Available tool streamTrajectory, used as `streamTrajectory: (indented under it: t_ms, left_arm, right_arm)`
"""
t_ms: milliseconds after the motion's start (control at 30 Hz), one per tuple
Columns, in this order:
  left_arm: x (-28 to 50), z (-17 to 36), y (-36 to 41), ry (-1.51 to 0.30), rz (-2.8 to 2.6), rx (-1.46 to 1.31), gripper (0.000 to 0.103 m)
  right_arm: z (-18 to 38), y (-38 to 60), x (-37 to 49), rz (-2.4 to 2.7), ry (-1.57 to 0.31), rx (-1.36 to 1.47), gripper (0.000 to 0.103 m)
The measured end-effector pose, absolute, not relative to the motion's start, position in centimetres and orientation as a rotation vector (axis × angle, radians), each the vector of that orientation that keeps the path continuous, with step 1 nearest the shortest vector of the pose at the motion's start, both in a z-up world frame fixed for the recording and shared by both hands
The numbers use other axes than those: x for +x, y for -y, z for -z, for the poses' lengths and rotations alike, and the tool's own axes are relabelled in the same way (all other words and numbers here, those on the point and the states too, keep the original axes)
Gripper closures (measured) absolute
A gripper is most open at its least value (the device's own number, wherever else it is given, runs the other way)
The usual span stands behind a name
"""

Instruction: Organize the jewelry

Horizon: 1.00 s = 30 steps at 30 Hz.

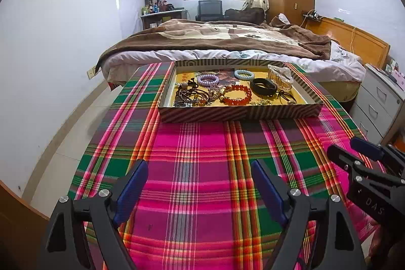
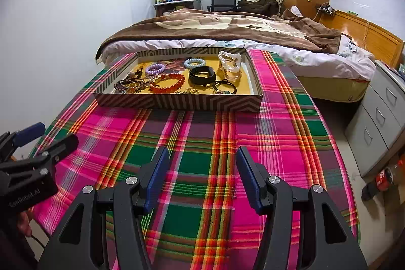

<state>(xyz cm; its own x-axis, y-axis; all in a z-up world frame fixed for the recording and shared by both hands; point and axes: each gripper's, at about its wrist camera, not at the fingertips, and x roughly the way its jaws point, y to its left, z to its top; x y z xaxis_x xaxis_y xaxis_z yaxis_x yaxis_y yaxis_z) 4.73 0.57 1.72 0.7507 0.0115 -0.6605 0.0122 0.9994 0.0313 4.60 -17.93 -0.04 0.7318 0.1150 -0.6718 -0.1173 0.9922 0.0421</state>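
A striped tray (image 1: 240, 114) (image 2: 177, 101) with a yellow floor stands at the far end of the plaid-covered table. Inside lie an orange bead bracelet (image 1: 236, 94) (image 2: 168, 82), a purple coil band (image 1: 207, 80) (image 2: 155, 68), a pale blue coil band (image 1: 243, 74), a black band (image 1: 263, 87) (image 2: 202, 75), a clear claw clip (image 1: 279, 76) (image 2: 229, 65) and tangled dark beads (image 1: 192, 95). My left gripper (image 1: 199, 163) (image 2: 59, 133) hangs open over the near cloth, nothing between its blue pads. My right gripper (image 2: 203, 151) (image 1: 341, 144) is open beside it, also holding nothing.
The plaid cloth (image 2: 278, 123) covers the whole table. A bed with a brown blanket (image 1: 215, 39) lies just behind the tray. Grey drawers (image 2: 379, 113) stand on the right, with a red-labelled bottle (image 2: 382, 181) on the floor. Tiled floor (image 1: 63, 123) drops off to the left.
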Motion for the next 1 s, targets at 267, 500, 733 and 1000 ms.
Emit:
streamTrajectory:
  t_ms: [267,500,733,1000]
  left_arm:
    - [3.8,-1.6,-0.3,-0.717,-0.017,0.04,0.02]
    - [3.6,-1.5,-0.6,-0.718,-0.018,0.029,0.02]
    - [3.2,-1.5,-0.6,-0.72,-0.021,0.033,0.02]
    - [3.2,-1.3,-0.7,-0.732,-0.034,0.033,0.02]
  right_arm:
    - [0.2,17.7,4.0,-0.131,-0.737,-0.002,0.047]
    - [-0.2,17.5,3.8,-0.134,-0.726,-0.002,0.047]
    - [-0.2,17.2,3.5,-0.14,-0.725,-0.002,0.047]
    - [-0.2,17.0,3.1,-0.139,-0.723,-0.008,0.047]
